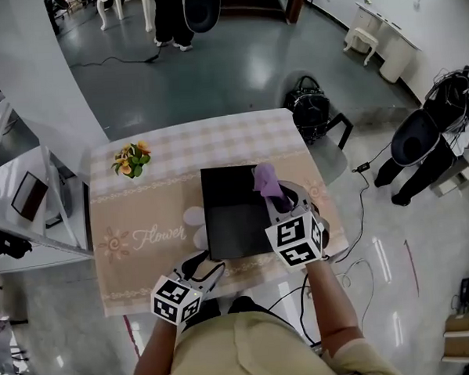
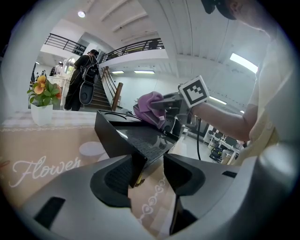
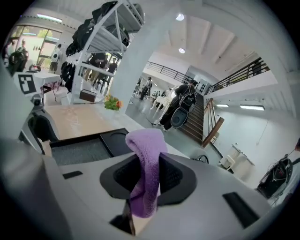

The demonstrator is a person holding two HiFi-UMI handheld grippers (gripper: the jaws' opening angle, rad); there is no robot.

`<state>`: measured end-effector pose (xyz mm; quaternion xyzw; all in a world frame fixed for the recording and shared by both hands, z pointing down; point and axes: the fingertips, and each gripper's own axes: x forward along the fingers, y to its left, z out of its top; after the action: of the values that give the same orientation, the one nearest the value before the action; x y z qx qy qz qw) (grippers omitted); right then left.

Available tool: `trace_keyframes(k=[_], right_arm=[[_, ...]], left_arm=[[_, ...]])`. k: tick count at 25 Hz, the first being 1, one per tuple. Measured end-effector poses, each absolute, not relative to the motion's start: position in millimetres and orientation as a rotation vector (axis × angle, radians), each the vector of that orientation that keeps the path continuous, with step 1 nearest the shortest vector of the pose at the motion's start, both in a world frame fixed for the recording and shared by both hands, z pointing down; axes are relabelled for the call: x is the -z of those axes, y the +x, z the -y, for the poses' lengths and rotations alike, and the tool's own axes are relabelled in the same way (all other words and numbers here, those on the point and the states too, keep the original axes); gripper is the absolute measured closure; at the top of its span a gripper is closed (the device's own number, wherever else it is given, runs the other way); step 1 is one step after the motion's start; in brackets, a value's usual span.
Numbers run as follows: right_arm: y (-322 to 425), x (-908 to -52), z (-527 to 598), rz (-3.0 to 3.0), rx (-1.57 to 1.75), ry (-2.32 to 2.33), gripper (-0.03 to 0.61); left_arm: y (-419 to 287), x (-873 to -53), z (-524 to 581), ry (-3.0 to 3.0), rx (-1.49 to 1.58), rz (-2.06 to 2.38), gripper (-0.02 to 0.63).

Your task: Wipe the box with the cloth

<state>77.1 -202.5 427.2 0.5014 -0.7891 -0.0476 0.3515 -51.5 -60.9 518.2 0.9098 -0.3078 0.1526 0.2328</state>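
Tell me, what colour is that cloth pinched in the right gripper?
Purple. The cloth shows best in the right gripper view.

The place is looking like a large open hall, part showroom and part work space. A staircase point(image 2: 101, 96) is climbing to a railed balcony point(image 2: 133, 47), and strip lights point(image 2: 243, 62) are glowing on the high ceiling. A person point(image 1: 171, 17) is standing on the polished grey floor point(image 1: 236, 73), where cables point(image 1: 360, 196) are trailing. White furniture point(image 1: 384, 45) is lining a wall, a rack point(image 3: 101, 33) is holding bags, and a flowerpot point(image 1: 131, 160) is sitting on a cloth-covered table point(image 1: 136, 251).
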Motion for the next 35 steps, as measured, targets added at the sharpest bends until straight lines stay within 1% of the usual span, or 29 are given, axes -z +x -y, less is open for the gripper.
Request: trace_keyframes(k=[7, 16, 27, 35], right_arm=[[38, -380, 175, 2.242, 0.125, 1.242, 0.477], [-15, -375, 143, 2.407, 0.068, 1.092, 0.477], [-55, -421, 117, 2.467, -0.073, 0.967, 0.477], [-55, -482, 110, 2.385, -0.128, 0.961, 0.476]], left_arm=[[-56, -516, 66, 2.482, -0.398, 0.889, 0.396], [-65, -504, 74, 2.489, -0.367, 0.957, 0.4], [-60, -511, 64, 2.48, -0.386, 0.911, 0.4], [-61, -512, 60, 2.481, -0.387, 0.91, 0.4]])
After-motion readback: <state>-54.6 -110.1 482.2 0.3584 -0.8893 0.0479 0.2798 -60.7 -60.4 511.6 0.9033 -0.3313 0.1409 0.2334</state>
